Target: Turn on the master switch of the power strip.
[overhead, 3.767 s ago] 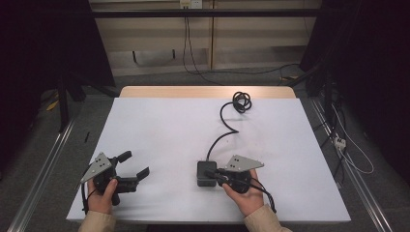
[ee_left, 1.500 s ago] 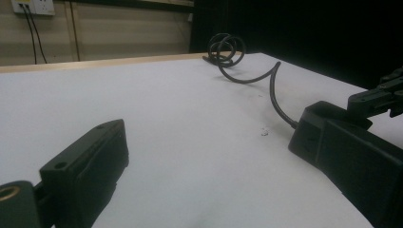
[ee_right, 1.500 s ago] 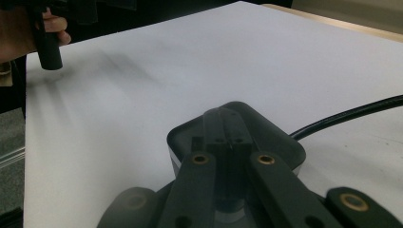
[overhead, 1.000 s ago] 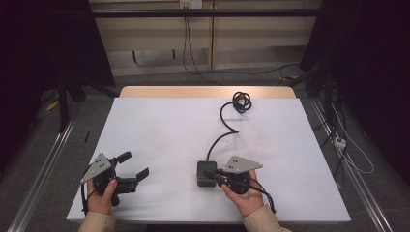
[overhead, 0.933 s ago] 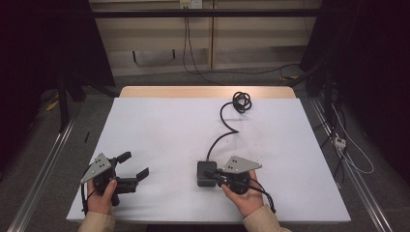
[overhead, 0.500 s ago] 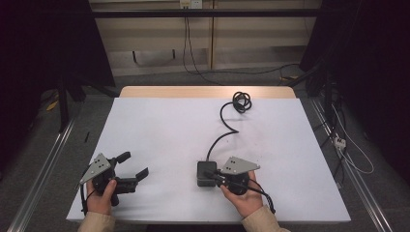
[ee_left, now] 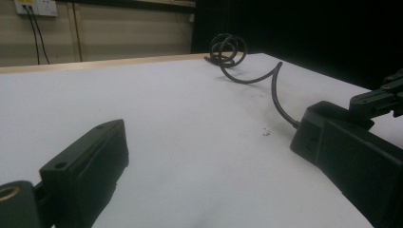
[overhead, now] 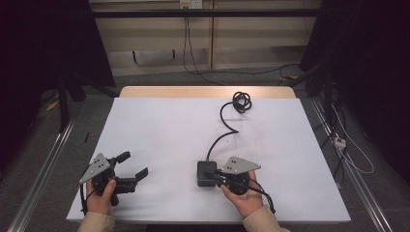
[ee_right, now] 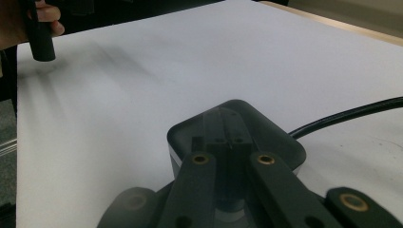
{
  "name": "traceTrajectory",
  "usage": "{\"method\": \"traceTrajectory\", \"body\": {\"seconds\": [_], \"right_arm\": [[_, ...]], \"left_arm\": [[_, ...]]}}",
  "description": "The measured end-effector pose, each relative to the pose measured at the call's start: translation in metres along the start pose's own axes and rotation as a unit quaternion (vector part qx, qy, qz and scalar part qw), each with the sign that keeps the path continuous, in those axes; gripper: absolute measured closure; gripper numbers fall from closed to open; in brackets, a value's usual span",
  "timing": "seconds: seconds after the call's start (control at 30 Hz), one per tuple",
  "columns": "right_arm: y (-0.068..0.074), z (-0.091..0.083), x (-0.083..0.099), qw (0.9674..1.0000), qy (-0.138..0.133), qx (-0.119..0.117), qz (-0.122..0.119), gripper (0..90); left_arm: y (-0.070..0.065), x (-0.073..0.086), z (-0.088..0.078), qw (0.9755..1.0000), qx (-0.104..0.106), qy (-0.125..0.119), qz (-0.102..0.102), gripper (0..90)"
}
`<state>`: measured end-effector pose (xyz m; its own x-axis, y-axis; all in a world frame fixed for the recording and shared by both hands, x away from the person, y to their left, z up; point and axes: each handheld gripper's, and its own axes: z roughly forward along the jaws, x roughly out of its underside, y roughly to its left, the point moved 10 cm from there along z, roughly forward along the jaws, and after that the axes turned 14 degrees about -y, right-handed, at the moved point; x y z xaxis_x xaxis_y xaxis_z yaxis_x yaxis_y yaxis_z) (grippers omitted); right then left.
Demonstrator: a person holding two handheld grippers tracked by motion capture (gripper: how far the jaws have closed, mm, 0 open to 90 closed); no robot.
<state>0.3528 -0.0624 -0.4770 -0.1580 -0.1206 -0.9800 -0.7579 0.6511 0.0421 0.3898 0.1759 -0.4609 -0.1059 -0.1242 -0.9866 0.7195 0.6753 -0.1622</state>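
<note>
A black power adapter (overhead: 206, 173) lies on the white table (overhead: 164, 125) near the front edge. Its black cable (overhead: 223, 126) runs back to a small coil (overhead: 241, 101). My right gripper (overhead: 213, 176) lies over the adapter from the right. In the right gripper view its jaws are shut side by side, and the right gripper (ee_right: 229, 138) rests on the adapter's glossy top (ee_right: 266, 128). My left gripper (overhead: 135, 164) is held at the front left, open and holding nothing. The left gripper view shows the left gripper (ee_left: 209, 137) wide apart, with the cable (ee_left: 274, 90) and coil (ee_left: 227, 47) beyond.
Metal rails (overhead: 43, 164) run along the floor on both sides of the table. Loose wires (overhead: 348, 150) lie on the floor to the right. A wall with a power socket (overhead: 189, 4) stands behind the table's far edge.
</note>
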Motion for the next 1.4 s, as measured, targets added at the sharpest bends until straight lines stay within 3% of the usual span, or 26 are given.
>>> {"method": "traceTrajectory", "body": {"seconds": [0.33, 0.5, 0.57, 0.7, 0.93, 1.27, 1.4], "right_arm": [[0.0, 0.0, -0.001, 1.0, -0.005, -0.004, -0.002, 90.0], [-0.004, -0.002, -0.001, 0.9996, -0.014, -0.005, 0.023, 89.5], [-0.005, -0.002, -0.002, 0.9993, -0.02, -0.004, 0.033, 76.1], [-0.005, -0.005, -0.007, 0.9988, -0.03, -0.007, 0.038, 64.6], [-0.009, -0.012, -0.008, 0.9977, -0.037, -0.008, 0.057, 50.6], [-0.019, -0.024, -0.006, 0.9986, -0.031, 0.006, 0.043, 30.4], [-0.024, -0.028, -0.003, 0.9987, -0.026, 0.013, 0.042, 27.8]], "left_arm": [[0.001, -0.001, 0.0, 1.0, -0.001, -0.001, 0.0, 3.3], [0.0, -0.001, 0.001, 1.0, 0.001, -0.002, 0.001, 3.3], [0.0, -0.001, 0.001, 1.0, 0.001, -0.001, 0.001, 3.3], [-0.001, -0.002, 0.002, 1.0, 0.002, -0.002, 0.002, 3.3], [-0.001, -0.002, 0.003, 1.0, 0.004, -0.003, 0.002, 3.3], [-0.001, -0.002, 0.004, 1.0, 0.003, -0.003, 0.001, 3.3], [-0.001, -0.002, 0.004, 1.0, 0.003, -0.002, 0.002, 3.3]]}}
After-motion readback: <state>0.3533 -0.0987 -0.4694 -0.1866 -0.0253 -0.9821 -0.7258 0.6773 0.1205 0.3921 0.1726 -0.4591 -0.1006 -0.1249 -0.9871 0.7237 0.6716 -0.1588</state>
